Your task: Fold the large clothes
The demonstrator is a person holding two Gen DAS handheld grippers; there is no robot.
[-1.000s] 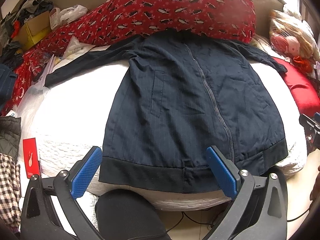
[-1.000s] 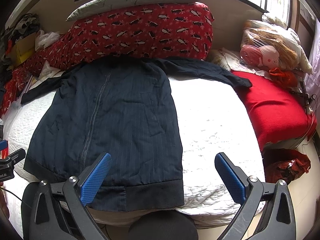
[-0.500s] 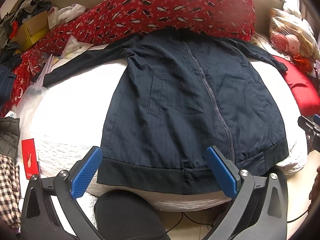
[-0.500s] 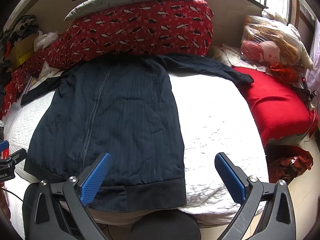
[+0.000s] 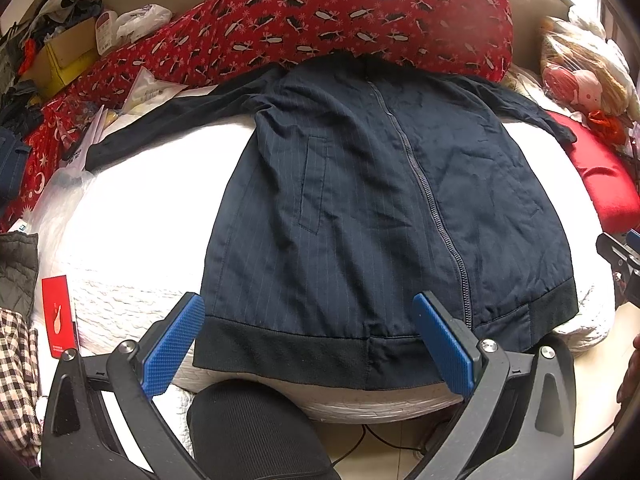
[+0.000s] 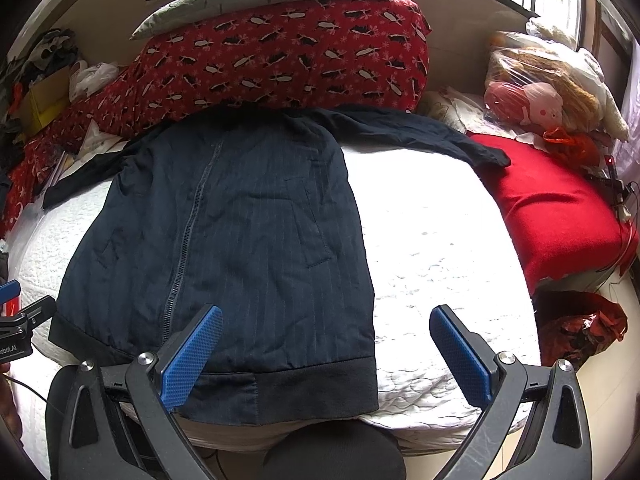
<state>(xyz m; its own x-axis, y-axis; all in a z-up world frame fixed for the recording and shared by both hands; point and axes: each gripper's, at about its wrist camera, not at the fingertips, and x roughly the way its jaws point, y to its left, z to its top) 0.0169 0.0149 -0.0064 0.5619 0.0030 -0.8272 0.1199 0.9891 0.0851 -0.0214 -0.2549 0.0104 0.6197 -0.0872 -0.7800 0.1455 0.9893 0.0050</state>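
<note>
A cluttered bedroom: a white quilted bed (image 5: 132,240) carries a navy zip-front jacket (image 5: 380,208) spread flat, collar tucked against the red patterned bolster (image 5: 360,12), ribbed hem at the bed's near edge. Over the last second almost nothing has changed; both views have only crept slightly nearer the jacket, so folding seems not yet begun. The left gripper (image 5: 316,344) and right gripper (image 6: 326,354) hang released and empty above the hem, the collar hidden under the bolster and a dark rounded shape beneath each gripper unidentifiable.
</note>
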